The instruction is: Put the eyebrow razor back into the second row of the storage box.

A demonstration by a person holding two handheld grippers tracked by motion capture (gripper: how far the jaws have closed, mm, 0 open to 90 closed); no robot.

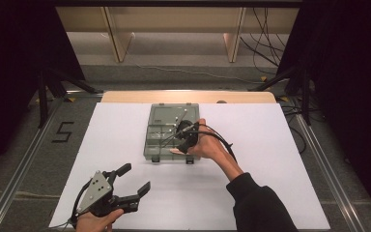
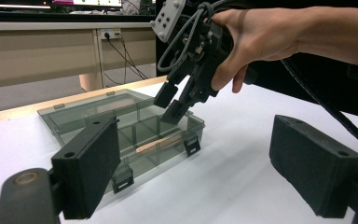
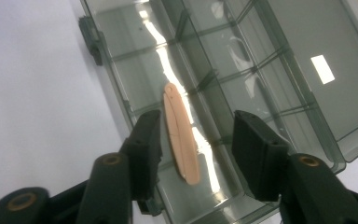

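Above the open compartment box [image 1: 173,133], the right gripper [image 3: 196,135] hovers.
Both grippers' jaws stand apart; a wooden stick [image 3: 181,132] lies inside, left gripper [image 1: 134,178] idle.

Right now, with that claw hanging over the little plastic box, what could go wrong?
The flat wooden stick lies low in the open organizer box, beside a divider; the right gripper, its jaws open above it, might catch a divider instead of the stick. The box looks light, and nothing holds it on the table: the left gripper is open, well away. A push might slide it.
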